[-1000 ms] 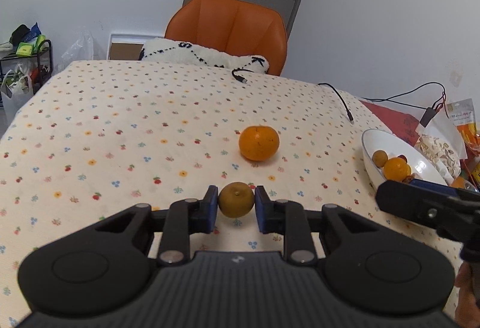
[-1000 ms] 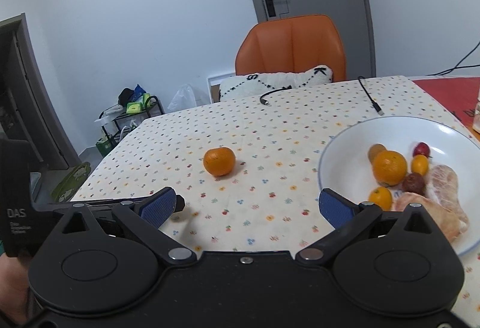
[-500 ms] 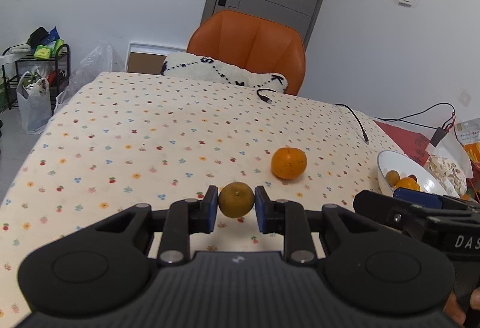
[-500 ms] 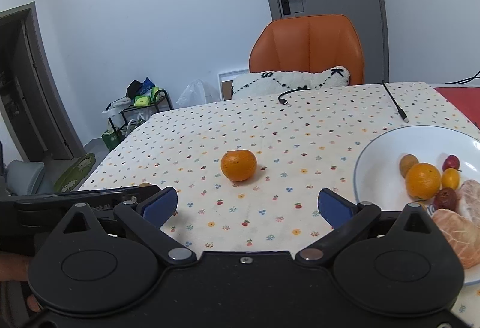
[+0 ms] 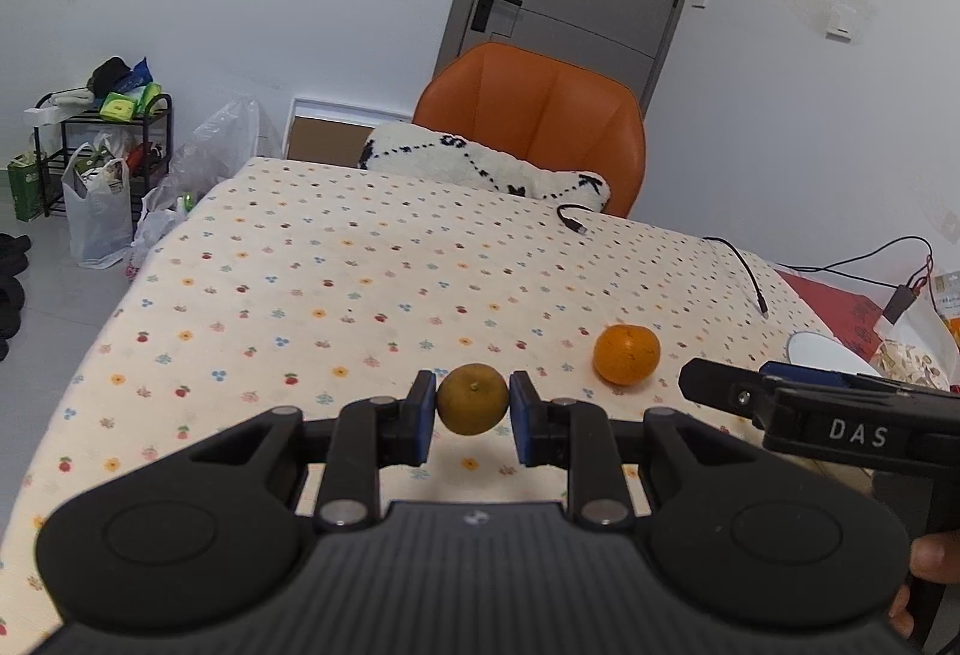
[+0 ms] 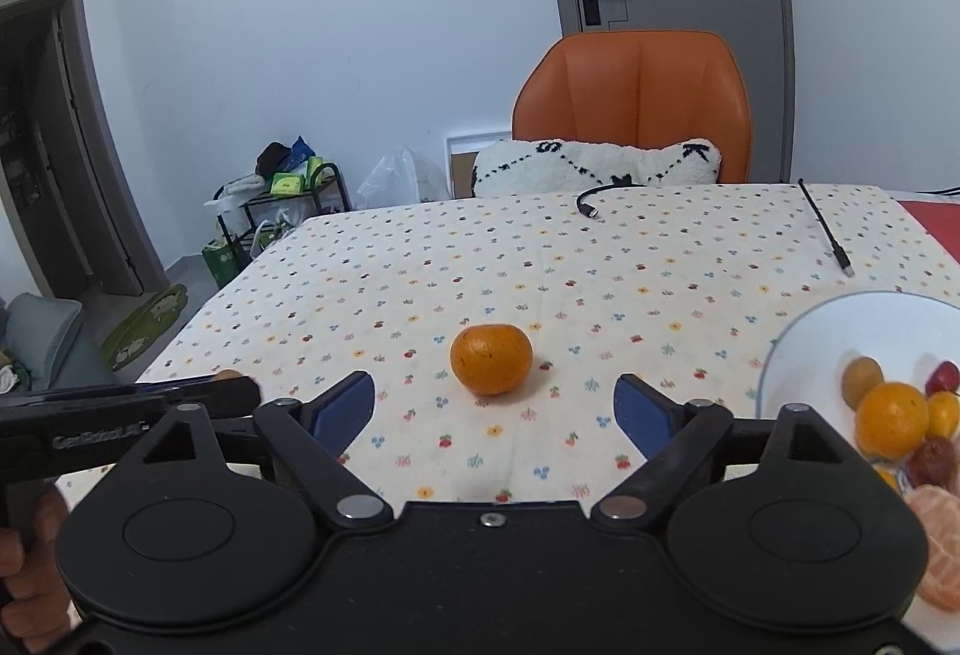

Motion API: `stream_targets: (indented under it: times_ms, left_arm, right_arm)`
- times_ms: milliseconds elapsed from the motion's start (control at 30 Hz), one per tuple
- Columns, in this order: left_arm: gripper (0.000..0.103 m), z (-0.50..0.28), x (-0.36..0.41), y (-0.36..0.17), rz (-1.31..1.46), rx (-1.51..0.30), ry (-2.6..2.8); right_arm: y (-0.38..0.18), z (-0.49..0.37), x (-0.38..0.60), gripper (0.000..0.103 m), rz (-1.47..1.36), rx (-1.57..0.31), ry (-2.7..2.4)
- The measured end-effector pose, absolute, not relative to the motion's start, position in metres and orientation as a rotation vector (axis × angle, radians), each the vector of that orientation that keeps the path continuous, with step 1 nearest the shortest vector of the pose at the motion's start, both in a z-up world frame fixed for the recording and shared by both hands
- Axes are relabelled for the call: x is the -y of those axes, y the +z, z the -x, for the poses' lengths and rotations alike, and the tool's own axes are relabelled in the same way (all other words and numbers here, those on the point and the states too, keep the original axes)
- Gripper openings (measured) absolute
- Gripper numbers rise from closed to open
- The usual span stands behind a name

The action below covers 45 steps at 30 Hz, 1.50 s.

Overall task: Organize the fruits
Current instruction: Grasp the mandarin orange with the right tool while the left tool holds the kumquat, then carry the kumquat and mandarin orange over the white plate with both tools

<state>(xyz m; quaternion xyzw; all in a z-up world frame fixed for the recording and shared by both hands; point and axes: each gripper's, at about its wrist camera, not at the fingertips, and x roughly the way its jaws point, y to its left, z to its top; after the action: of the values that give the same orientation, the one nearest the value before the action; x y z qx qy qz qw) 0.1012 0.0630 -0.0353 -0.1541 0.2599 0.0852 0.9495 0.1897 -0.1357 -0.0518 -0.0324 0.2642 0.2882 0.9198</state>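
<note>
Gripping a small greenish-yellow round citrus fruit between its blue pads, the left gripper holds it clear above the floral tablecloth. The right gripper stands wide open, with a bright orange mandarin lying just ahead, centred between its fingers. The white bowl of assorted fruit sits off to its right. Both fruits look light, with soft, slightly slick rind, best pinched gently across the widest middle to avoid bruising or rolling.

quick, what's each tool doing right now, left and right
Left tool: closed on the greenish-yellow citrus fruit.
Right tool: open, holding nothing, with the orange ahead on the table.
</note>
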Motion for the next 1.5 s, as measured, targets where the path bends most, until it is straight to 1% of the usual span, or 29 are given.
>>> stream_targets:
  times_ms: [167, 300, 567, 667, 767, 800, 833, 867, 1500]
  left_arm:
    - [0.024, -0.100, -0.075, -0.035, 0.323, -0.521, 0.209]
    - [0.024, -0.096, -0.083, -0.035, 0.329, -0.517, 0.227]
    - [0.024, -0.091, -0.099, -0.036, 0.342, -0.514, 0.259]
    - [0.024, -0.091, -0.104, -0.038, 0.343, -0.518, 0.272]
    - [0.024, -0.091, -0.106, -0.038, 0.342, -0.524, 0.277]
    - [0.024, -0.091, -0.106, -0.038, 0.340, -0.525, 0.277]
    - [0.024, -0.091, -0.105, -0.038, 0.339, -0.525, 0.276]
    - [0.024, -0.091, -0.105, -0.038, 0.339, -0.523, 0.275]
    - [0.024, -0.094, -0.067, -0.025, 0.306, -0.510, 0.200]
  right_arm:
    - [-0.057, -0.200, 0.123, 0.085, 0.094, -0.554, 0.601]
    - [-0.062, -0.209, 0.113, 0.081, 0.106, -0.568, 0.597]
    - [-0.071, -0.231, 0.095, 0.078, 0.132, -0.589, 0.562]
    - [-0.077, -0.238, 0.092, 0.074, 0.134, -0.599, 0.545]
    - [-0.083, -0.244, 0.090, 0.066, 0.134, -0.617, 0.535]
    - [-0.085, -0.246, 0.090, 0.058, 0.135, -0.623, 0.535]
    - [-0.086, -0.247, 0.091, 0.045, 0.132, -0.630, 0.543]
    - [-0.086, -0.246, 0.092, 0.041, 0.125, -0.629, 0.552]
    - [-0.067, -0.203, 0.130, 0.041, 0.084, -0.576, 0.569]
